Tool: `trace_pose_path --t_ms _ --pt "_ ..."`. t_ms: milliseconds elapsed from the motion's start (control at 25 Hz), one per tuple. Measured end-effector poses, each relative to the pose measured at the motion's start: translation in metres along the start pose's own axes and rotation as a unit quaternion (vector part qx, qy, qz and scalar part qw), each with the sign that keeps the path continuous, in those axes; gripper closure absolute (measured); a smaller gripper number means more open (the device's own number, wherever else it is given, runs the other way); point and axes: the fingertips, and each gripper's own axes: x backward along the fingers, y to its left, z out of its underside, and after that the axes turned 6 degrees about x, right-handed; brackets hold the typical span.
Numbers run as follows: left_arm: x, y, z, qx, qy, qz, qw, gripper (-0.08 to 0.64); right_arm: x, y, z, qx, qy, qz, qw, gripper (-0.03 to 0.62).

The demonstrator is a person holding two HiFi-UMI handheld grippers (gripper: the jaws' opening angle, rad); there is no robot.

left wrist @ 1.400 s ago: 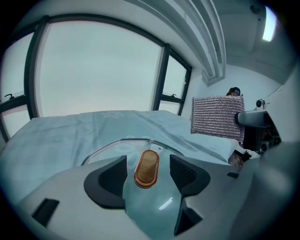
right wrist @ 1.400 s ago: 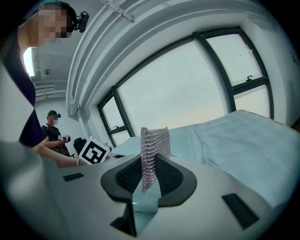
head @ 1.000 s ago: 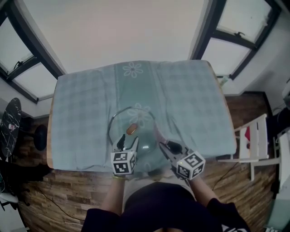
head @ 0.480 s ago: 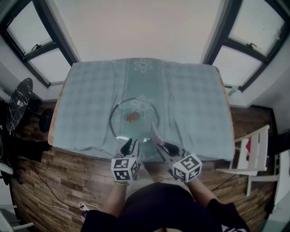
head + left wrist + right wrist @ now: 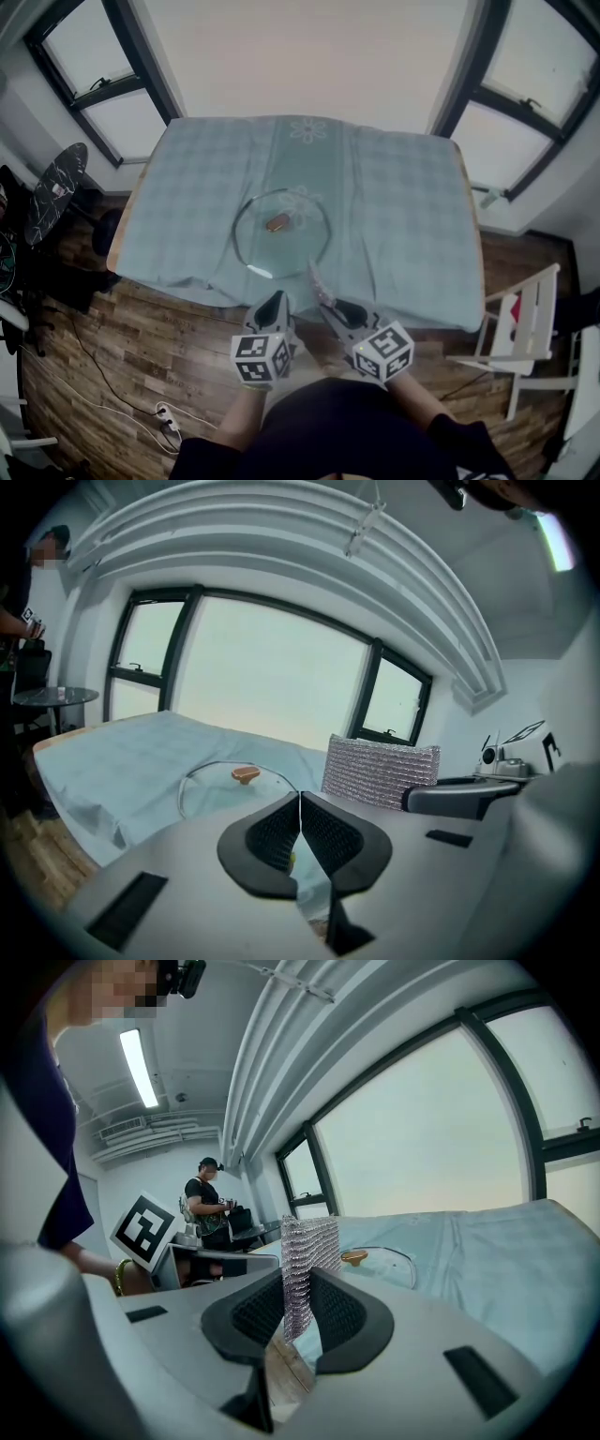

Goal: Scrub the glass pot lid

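Dark-framed windows [image 5: 82, 52] overlook a plank floor [image 5: 112, 375] (white chair [image 5: 527, 305] at right).

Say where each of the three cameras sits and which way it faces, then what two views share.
Head view: on the person's head, facing steeply down at the cloth-covered table and glass pot lid; left gripper, right gripper and torso show.
Left gripper view: on the left gripper, looking along its shut, empty jaws toward the windows.
Right gripper view: on the right gripper, looking along jaws shut on a scrubbing pad; the left gripper's marker cube shows.
Shared: both gripper views show the lid and pad.
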Motion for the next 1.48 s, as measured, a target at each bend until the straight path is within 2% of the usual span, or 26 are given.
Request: trace_pose_path --t_ms 400,720,1120,1480 --pt "0.043 -0.029 0.032 0.023 -0.008 -0.009 0.9997 0.555 0.036 0.031 0.025 0.021 -0.01 -0.03 0.999 0.511" --pt "0.053 -0.046 0.048 0.028 -0.005 -0.002 0.9996 0.555 0.051 0.045 0.032 0.036 -0.002 -0.044 0.998 0.512" --pt "0.054 -0.053 0.039 0.014 -0.011 0.006 0.9998 0.555 0.047 0.043 0.024 0.046 -0.023 -0.045 0.998 0.512" --pt "0.052 -0.048 0.03 0.026 -0.016 0.004 0.9995 0.555 0.038 0.047 0.024 0.061 -0.027 -0.061 0.996 0.512"
